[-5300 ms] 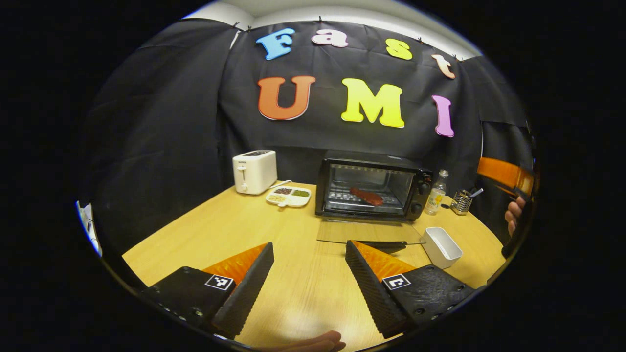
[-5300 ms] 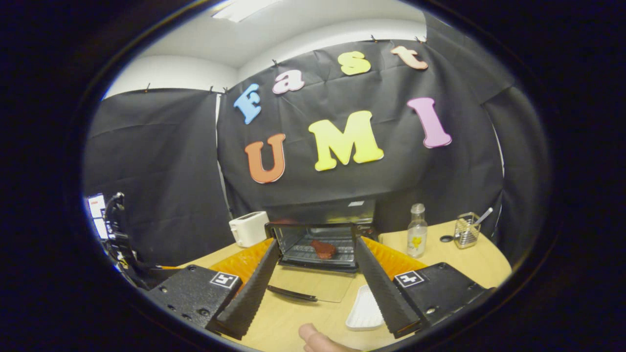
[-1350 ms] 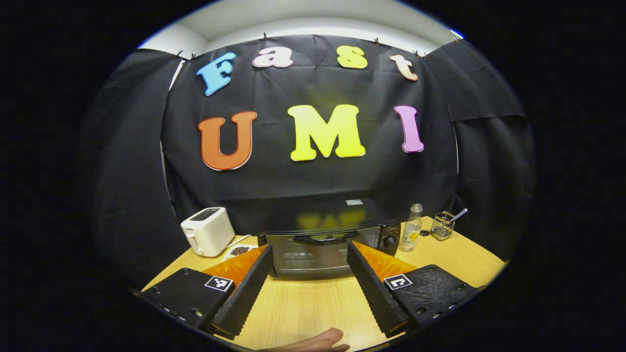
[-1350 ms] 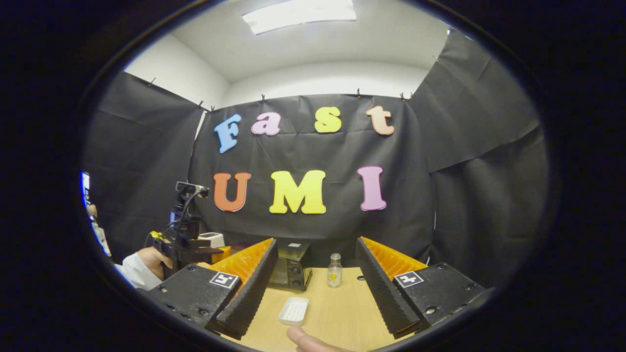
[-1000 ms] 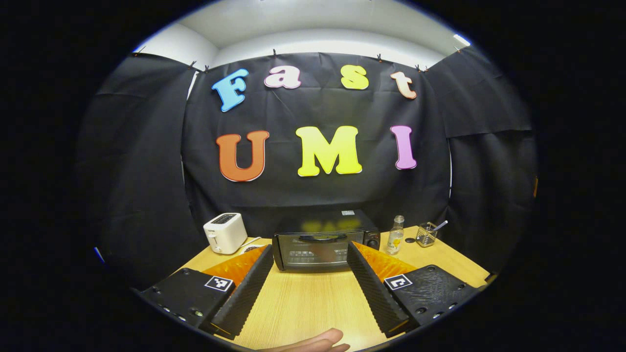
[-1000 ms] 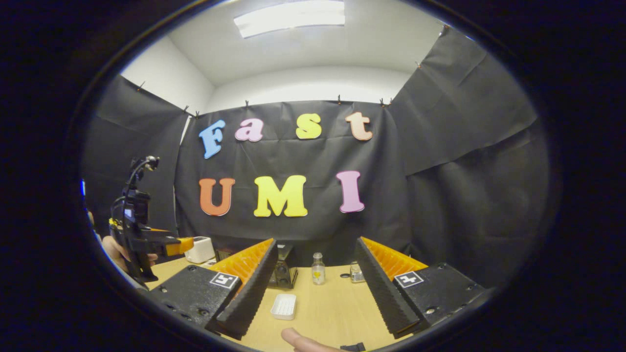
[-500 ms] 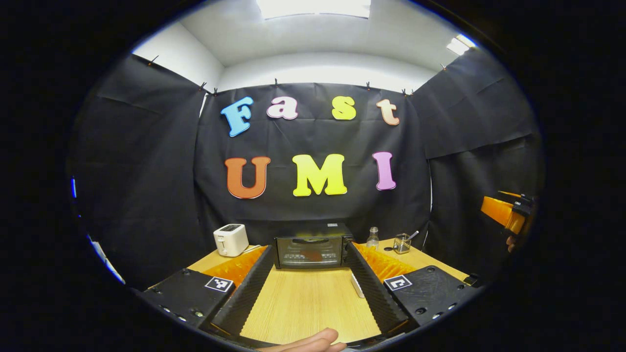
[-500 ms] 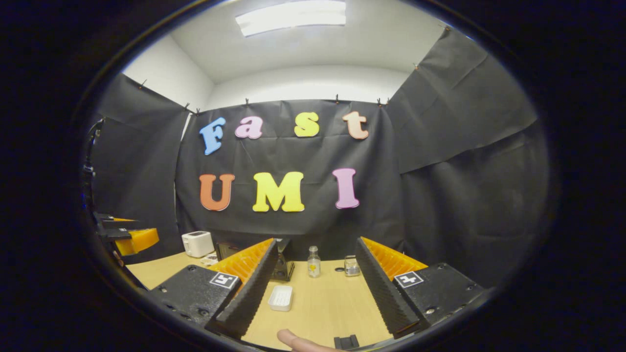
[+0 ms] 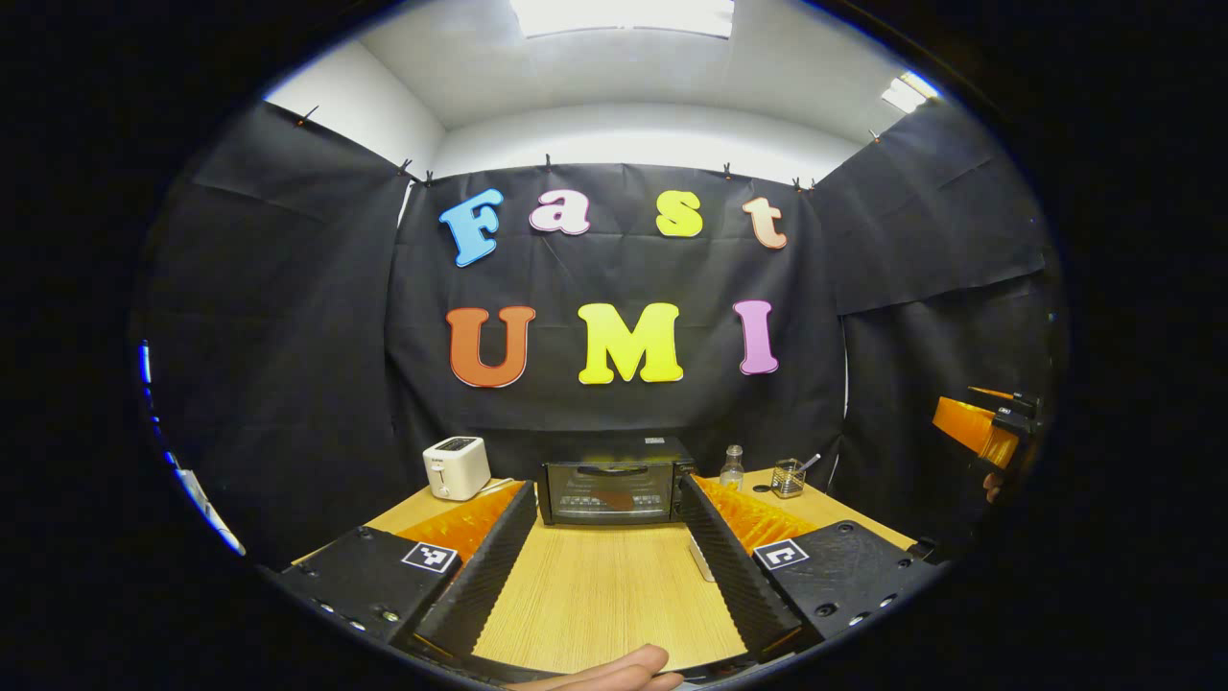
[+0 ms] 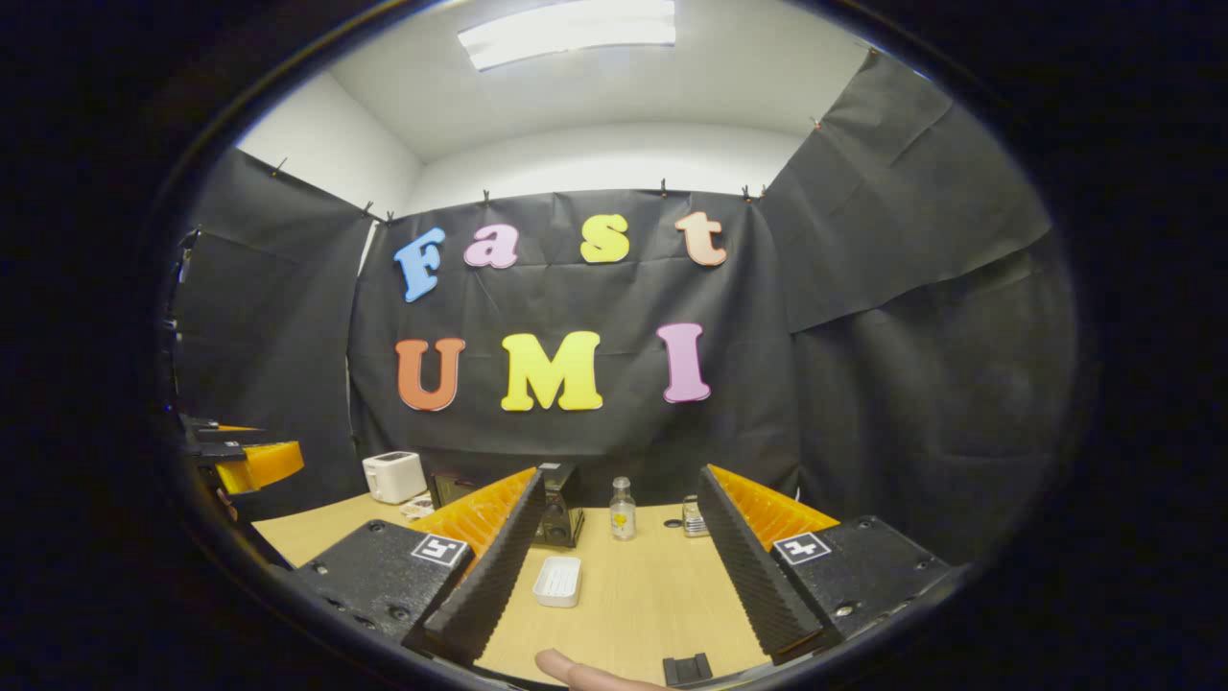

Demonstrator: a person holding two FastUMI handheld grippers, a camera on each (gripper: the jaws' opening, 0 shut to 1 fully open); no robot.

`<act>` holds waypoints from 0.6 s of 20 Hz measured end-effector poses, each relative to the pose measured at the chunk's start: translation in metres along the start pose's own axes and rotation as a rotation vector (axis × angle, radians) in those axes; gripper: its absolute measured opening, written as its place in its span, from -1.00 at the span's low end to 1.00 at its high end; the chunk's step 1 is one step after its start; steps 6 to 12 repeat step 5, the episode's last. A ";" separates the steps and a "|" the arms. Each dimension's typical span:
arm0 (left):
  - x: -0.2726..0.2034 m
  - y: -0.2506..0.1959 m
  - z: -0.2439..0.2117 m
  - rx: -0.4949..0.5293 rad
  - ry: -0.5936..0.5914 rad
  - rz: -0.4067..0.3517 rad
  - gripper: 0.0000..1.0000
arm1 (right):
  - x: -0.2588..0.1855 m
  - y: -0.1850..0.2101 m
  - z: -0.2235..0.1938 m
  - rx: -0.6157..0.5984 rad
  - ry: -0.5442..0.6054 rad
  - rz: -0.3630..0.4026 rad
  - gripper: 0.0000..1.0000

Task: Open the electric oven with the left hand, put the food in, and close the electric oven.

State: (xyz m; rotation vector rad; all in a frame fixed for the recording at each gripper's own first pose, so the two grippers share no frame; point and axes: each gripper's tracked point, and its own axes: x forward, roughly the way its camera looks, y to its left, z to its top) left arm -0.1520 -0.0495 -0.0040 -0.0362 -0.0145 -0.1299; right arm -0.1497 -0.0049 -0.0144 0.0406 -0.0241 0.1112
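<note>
Your electric oven (image 9: pixel 614 491) sits at the far edge of the wooden table (image 9: pixel 595 605), against the black cloth wall, with its door shut and its glass front facing straight back at you in the left gripper view. Its long axis runs side to side along the wall, and the door handle lies level across the top of the door. Through the glass you can make out the food (image 9: pixel 612 498), a reddish-brown piece lying on the rack, its length running across the oven.

Your left gripper (image 9: pixel 602 561) hangs above the near part of the table, well apart from the oven, fingers spread wide with nothing between them. Your right gripper (image 10: pixel 614 561) is likewise spread and empty; in its view the oven (image 10: pixel 556 516) shows end-on past the left finger.

A white toaster (image 9: pixel 456 467) stands left of the oven. To the oven's right are a small clear bottle (image 9: pixel 732 466) and a wire utensil holder (image 9: pixel 789 477). A white rectangular dish (image 10: pixel 557 582) lies on the bare wood nearer you. Black cloth lines the booth on three sides under a white ceiling with a lit panel (image 10: pixel 568 31).
</note>
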 end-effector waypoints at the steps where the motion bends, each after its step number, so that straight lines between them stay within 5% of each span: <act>1: 0.001 0.000 0.000 0.000 0.000 -0.003 0.93 | 0.000 0.000 0.000 0.001 -0.002 -0.001 0.93; 12: -0.002 0.006 0.000 -0.012 0.002 0.004 0.93 | -0.004 0.002 0.001 -0.005 -0.011 0.007 1.00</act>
